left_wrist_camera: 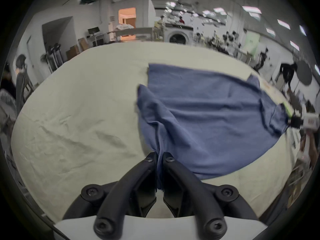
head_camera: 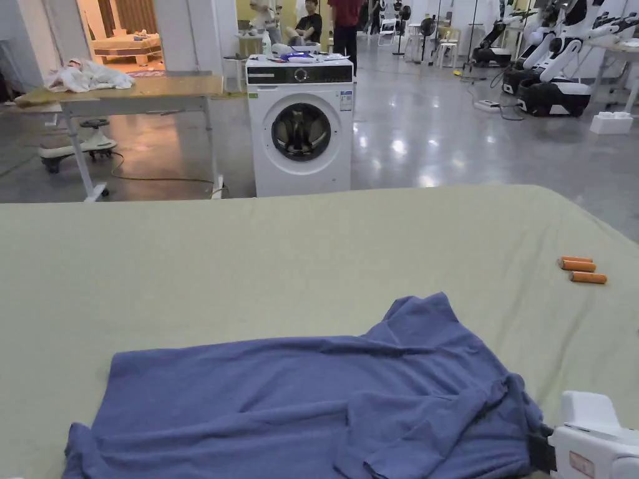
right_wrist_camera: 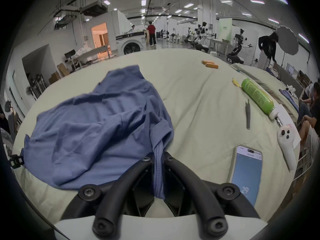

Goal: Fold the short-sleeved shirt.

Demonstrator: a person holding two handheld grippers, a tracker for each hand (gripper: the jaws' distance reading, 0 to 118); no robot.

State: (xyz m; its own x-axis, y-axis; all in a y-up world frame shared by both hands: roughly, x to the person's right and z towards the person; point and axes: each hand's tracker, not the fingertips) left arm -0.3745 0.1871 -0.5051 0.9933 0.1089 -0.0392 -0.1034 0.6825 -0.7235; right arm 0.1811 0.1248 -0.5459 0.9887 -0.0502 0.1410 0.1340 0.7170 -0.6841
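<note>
A blue short-sleeved shirt (head_camera: pixel 299 399) lies rumpled near the front of the pale green table (head_camera: pixel 249 262). In the left gripper view my left gripper (left_wrist_camera: pixel 159 154) is shut on a gathered corner of the shirt (left_wrist_camera: pixel 199 115). My right gripper (right_wrist_camera: pixel 158 154) is shut on a ribbed hem of the shirt (right_wrist_camera: pixel 97 129) at its other end. In the head view the white body of my right gripper (head_camera: pixel 540 446) shows at the lower right, its black jaws on the shirt's edge. A sleeve (head_camera: pixel 424 324) points toward the table's far side.
Three orange cylinders (head_camera: pixel 579 269) lie on the table at the right. A green bottle (right_wrist_camera: pixel 256 96), a grey pen (right_wrist_camera: pixel 248 113), a phone (right_wrist_camera: pixel 246 172) and a white controller (right_wrist_camera: pixel 285 145) lie by the right edge. A washing machine (head_camera: pixel 301 125) stands behind the table.
</note>
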